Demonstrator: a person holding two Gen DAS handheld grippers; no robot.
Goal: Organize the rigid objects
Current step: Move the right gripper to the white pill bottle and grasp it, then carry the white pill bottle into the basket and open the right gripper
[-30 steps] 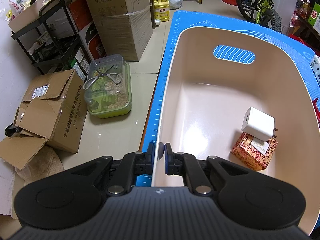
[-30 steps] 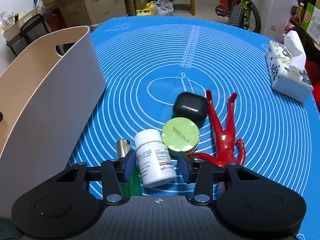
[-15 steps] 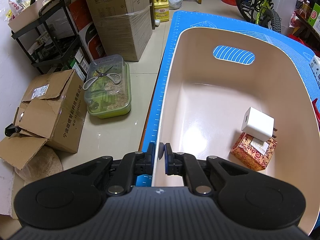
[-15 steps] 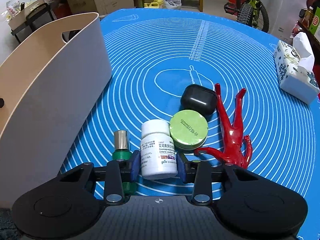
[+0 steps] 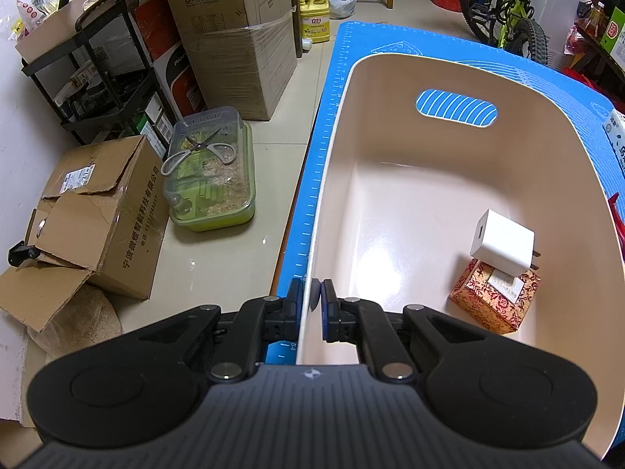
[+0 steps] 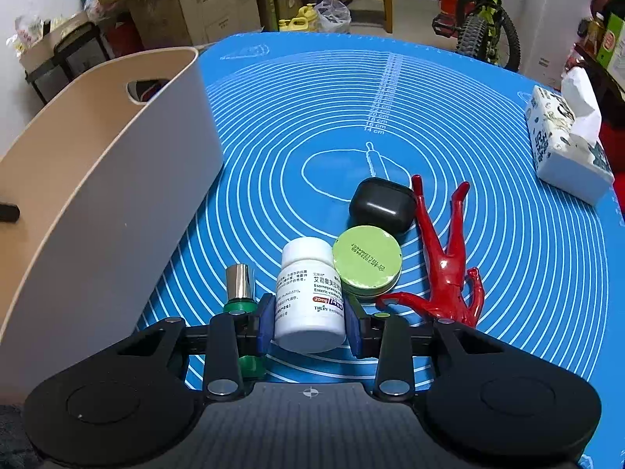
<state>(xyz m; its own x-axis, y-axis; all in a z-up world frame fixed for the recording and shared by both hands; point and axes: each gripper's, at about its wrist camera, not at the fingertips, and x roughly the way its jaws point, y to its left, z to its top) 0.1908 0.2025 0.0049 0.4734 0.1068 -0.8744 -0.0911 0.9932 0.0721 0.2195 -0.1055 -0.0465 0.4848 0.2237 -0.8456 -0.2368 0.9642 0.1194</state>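
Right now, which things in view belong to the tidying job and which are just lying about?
Belongs to the job:
- pill bottle, held in the right tongs
- bin, wall held by the left tongs
- charger and patterned box inside the bin
- green tin, black case, red figure, green lighter

Lying about:
- tissue box
- cardboard boxes
- bicycle

The desk is covered by a blue silicone mat [image 6: 390,90] printed with white concentric rings. On it are set a beige bin [image 6: 129,179], a black earbud case [image 6: 383,205], a green round tin [image 6: 367,260], a red figurine [image 6: 445,265], a green lighter [image 6: 242,293] and a tissue pack [image 6: 566,148].
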